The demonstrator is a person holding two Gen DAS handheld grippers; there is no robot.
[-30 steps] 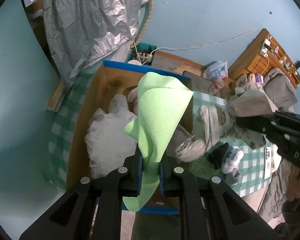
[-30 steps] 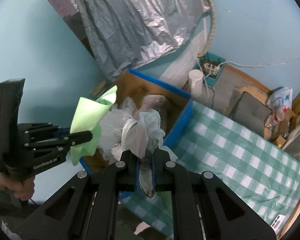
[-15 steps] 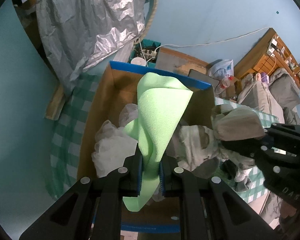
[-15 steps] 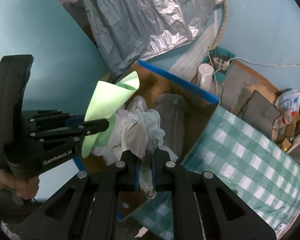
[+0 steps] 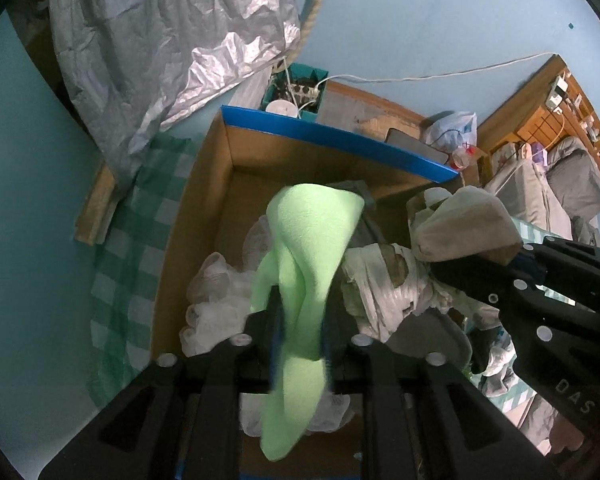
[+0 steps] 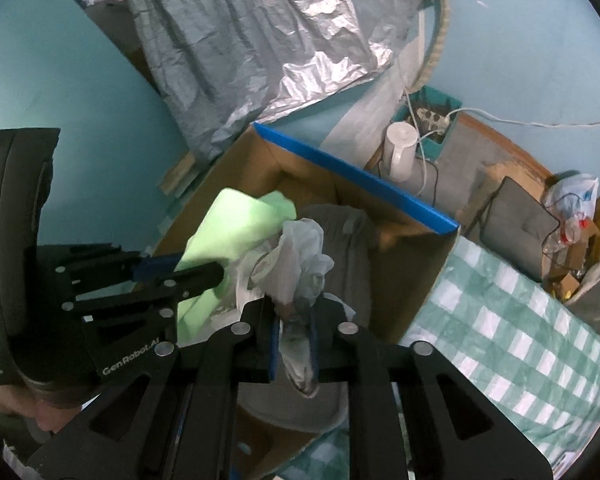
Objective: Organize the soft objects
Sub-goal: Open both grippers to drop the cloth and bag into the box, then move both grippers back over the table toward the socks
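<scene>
The left gripper (image 5: 300,338), clamped on a green cloth (image 5: 312,248), and the right gripper (image 6: 294,334), pinching a whitish crumpled bundle (image 6: 296,256), both hang directly above the open cardboard box (image 5: 188,216), which lies straight below and ahead of them.

We see pale blue walls (image 5: 400,20), a crinkled silver sheet (image 6: 268,40) hanging, and wooden shelving (image 5: 560,108) at right.
</scene>
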